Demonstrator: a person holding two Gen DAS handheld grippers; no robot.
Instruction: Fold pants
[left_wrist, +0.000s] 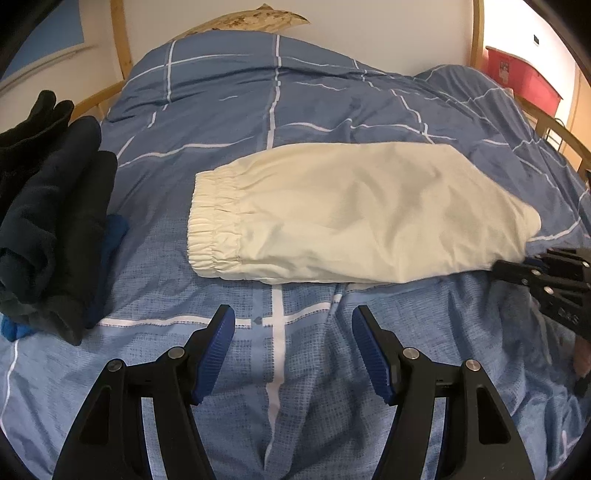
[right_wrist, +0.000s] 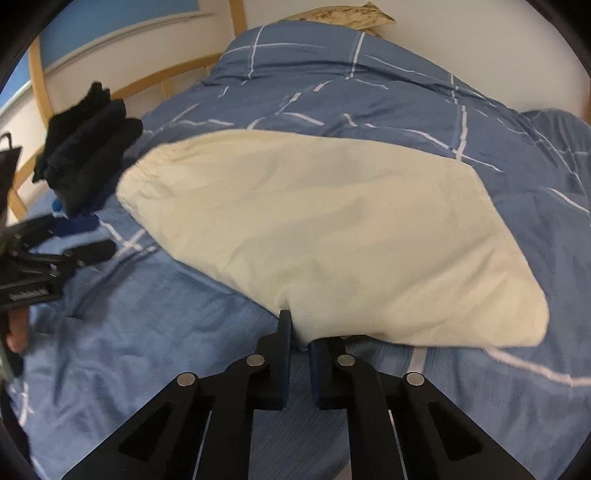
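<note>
Both wrist views low over bed, facing headboard; share cream pants.

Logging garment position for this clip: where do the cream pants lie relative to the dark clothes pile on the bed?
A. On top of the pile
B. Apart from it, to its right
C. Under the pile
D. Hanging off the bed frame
B: the cream pants lie flat on the duvet, with a strip of duvet between them and the dark clothes pile.
</note>
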